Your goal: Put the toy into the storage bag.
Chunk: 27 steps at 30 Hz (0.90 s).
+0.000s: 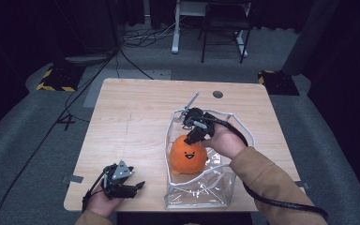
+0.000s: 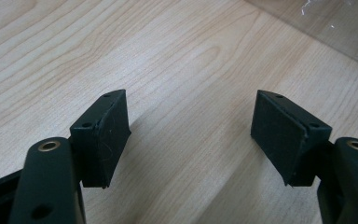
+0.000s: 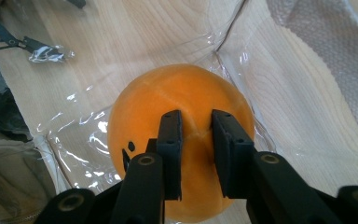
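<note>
An orange plush toy (image 1: 187, 157) with a small black face sits inside a clear plastic bag (image 1: 201, 197) lying on the wooden table (image 1: 131, 108). My right gripper (image 1: 194, 136) reaches into the bag's mouth from the right and points at the toy's top. In the right gripper view its jaws (image 3: 196, 114) stand a little apart on either side of a strip of the toy (image 3: 182, 88), with the pads not clearly pressing it. My left gripper (image 1: 138, 186) rests at the table's front left, jaws wide open (image 2: 191, 100) over bare wood, holding nothing.
The bag has a white corded rim (image 1: 236, 124) and its clear film (image 3: 74, 135) spreads around the toy. A round cable hole (image 1: 218, 94) sits near the table's far edge. Black cables trail from both grippers. Beyond the table are floor cables and chair legs.
</note>
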Each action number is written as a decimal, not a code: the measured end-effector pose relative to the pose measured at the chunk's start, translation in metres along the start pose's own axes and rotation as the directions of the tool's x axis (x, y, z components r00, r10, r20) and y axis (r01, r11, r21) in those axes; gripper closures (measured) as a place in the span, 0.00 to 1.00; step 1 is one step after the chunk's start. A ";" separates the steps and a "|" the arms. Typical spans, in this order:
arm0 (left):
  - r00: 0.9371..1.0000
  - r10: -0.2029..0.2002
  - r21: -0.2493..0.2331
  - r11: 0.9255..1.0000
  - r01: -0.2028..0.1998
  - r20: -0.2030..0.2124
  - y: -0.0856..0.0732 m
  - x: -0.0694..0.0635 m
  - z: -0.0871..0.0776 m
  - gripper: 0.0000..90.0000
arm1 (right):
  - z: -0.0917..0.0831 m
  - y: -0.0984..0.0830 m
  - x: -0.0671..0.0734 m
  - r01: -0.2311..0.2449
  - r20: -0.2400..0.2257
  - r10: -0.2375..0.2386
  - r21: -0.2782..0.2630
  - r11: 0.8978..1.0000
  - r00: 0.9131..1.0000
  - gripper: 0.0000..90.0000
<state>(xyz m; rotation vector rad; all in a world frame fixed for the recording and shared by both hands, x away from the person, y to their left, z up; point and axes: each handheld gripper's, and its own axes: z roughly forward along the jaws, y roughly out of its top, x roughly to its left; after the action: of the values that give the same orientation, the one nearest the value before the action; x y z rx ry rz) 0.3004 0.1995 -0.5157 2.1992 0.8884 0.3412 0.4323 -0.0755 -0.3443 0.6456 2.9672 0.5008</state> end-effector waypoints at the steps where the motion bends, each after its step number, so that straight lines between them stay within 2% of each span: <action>1: 1.000 0.000 0.000 1.000 0.000 0.000 0.000 0.000 0.000 0.31 | 0.000 0.000 0.000 -0.001 -0.002 0.001 0.001 1.000 1.000 0.80; 5: 1.000 0.001 0.000 1.000 -0.001 0.000 0.000 0.000 0.000 0.31 | -0.001 -0.002 -0.001 -0.023 -0.012 0.023 0.002 1.000 1.000 0.77; 13: 1.000 0.000 0.000 1.000 0.000 0.002 0.000 0.000 0.000 0.31 | -0.005 -0.006 -0.002 -0.035 -0.022 0.034 -0.010 0.999 0.999 0.71; 18: 1.000 0.001 0.000 1.000 -0.001 0.003 0.000 0.000 0.000 0.31 | -0.011 -0.008 0.001 -0.033 -0.027 0.032 -0.037 0.999 0.999 0.66; 27: 1.000 0.001 0.000 1.000 -0.001 0.003 0.000 0.000 0.000 0.31 | -0.031 -0.013 0.007 -0.025 -0.009 0.024 -0.098 0.995 1.000 0.63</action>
<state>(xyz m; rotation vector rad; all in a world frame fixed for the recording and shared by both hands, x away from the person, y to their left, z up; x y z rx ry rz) 0.3007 0.1995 -0.5157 2.1993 0.8858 0.3385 0.4170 -0.0935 -0.3196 0.6723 2.9236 0.6480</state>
